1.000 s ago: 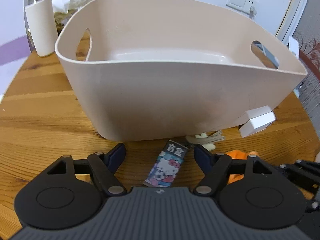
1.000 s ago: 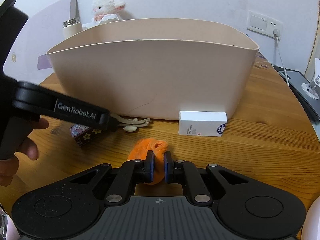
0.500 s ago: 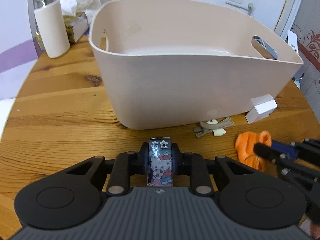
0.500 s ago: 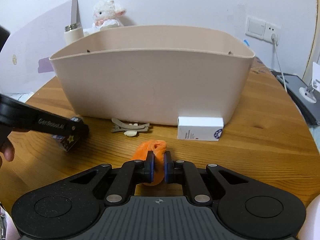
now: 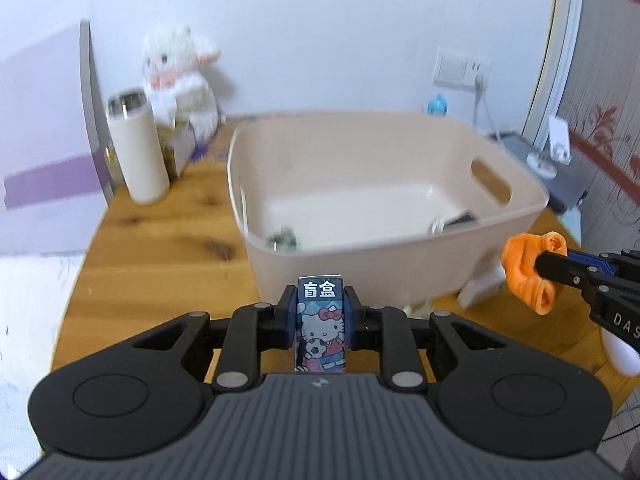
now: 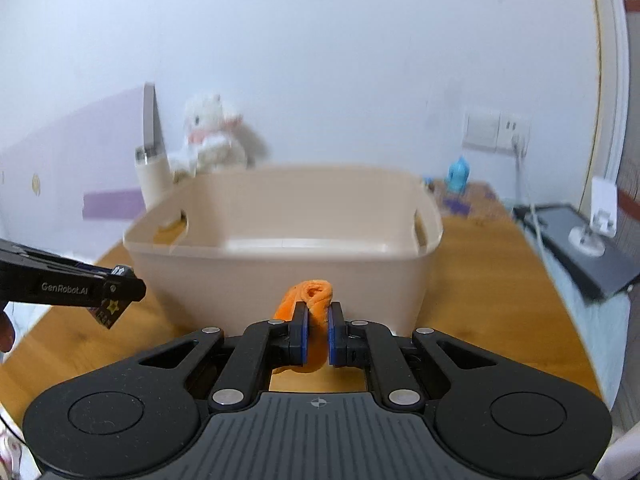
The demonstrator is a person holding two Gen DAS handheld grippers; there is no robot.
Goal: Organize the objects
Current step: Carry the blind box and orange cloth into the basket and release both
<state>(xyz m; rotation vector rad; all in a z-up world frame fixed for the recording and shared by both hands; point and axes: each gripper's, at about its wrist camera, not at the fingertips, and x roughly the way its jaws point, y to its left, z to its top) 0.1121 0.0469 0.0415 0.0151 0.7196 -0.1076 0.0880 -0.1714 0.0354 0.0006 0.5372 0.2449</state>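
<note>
My left gripper (image 5: 320, 316) is shut on a small Hello Kitty box (image 5: 321, 326) and holds it in the air in front of the beige plastic tub (image 5: 400, 256). My right gripper (image 6: 317, 330) is shut on an orange soft item (image 6: 310, 300), also lifted, in front of the tub (image 6: 280, 280). The right gripper with the orange item shows at the right in the left wrist view (image 5: 528, 268). The left gripper with the box shows at the left in the right wrist view (image 6: 112, 300). A few small items lie on the tub's floor (image 5: 284, 238).
A white box (image 5: 480, 286) lies on the wooden table (image 5: 160, 260) by the tub's right corner. A cream flask (image 5: 138, 148) and a white plush toy (image 5: 182, 76) stand at the back left. A dark device (image 6: 588, 248) sits at the right.
Both grippers have risen from the table with their loads. The left gripper closed on the Hello Kitty box about half a second ago. The tub's inside now shows.
</note>
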